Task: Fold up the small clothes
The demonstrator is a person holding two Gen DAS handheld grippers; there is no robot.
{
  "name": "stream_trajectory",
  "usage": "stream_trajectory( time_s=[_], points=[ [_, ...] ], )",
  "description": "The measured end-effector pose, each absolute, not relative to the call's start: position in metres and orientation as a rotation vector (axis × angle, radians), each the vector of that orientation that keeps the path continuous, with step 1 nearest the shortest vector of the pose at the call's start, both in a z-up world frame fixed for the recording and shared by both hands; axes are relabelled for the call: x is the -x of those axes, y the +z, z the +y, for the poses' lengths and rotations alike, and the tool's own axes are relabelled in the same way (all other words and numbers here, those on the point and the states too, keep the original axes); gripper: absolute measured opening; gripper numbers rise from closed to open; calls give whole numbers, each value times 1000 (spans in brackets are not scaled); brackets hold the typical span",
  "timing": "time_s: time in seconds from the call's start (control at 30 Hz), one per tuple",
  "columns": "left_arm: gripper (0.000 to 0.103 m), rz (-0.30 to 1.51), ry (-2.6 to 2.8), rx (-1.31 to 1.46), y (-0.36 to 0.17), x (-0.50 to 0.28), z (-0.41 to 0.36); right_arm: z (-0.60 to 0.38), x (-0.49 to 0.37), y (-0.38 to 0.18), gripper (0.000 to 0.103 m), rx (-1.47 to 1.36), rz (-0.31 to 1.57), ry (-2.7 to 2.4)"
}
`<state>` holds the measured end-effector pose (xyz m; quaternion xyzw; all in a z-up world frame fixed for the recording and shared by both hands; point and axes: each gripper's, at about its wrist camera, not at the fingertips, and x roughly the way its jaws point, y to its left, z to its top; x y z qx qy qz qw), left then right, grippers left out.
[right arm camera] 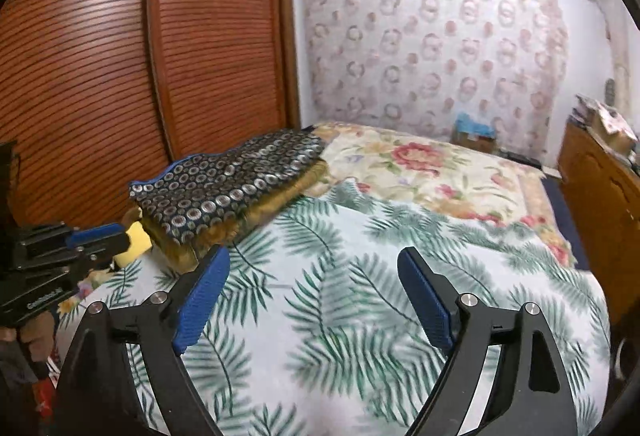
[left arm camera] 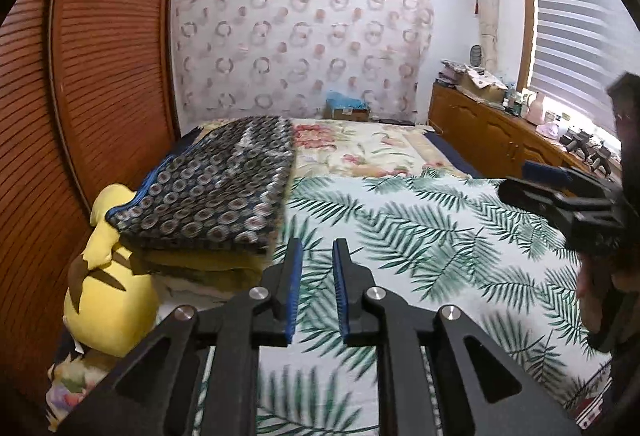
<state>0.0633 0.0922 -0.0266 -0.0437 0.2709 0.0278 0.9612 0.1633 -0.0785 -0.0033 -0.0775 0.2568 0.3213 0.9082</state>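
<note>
two grippers hover over a palm-leaf sheet (right arm camera: 340, 276): the left gripper (left arm camera: 316, 256) narrowly parted, the right gripper (right arm camera: 314, 268) wide apart, both empty. folded ring-patterned cloth (right arm camera: 228, 184) tops a stack beside slatted wardrobe doors (right arm camera: 120, 56).

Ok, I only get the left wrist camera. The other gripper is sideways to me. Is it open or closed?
Observer: The right gripper is wide open, with nothing between its fingers.
Child: What is it pointing at?
Observer: Just the leafy sheet lies ahead of it. The dark spotted cloth pile sits further off to its left.
Child: Can it see my gripper?
Observer: Yes, the left gripper shows at the left edge of that view, in front of the yellow cushion.
</note>
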Motion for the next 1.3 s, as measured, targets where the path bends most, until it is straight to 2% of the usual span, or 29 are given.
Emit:
stream_trajectory(
  time_s=[0.43, 0.8, 1.3],
  points=[
    [16, 503, -18, 53, 16, -66, 30, -163, -120, 17, 88, 92, 468, 447],
    [17, 445, -20, 50, 51, -61, 19, -197, -95, 46, 88, 55, 387, 357],
    [17, 430, -9, 50, 55, -56, 20, -207, -90, 53, 88, 28, 366, 347]
  ],
)
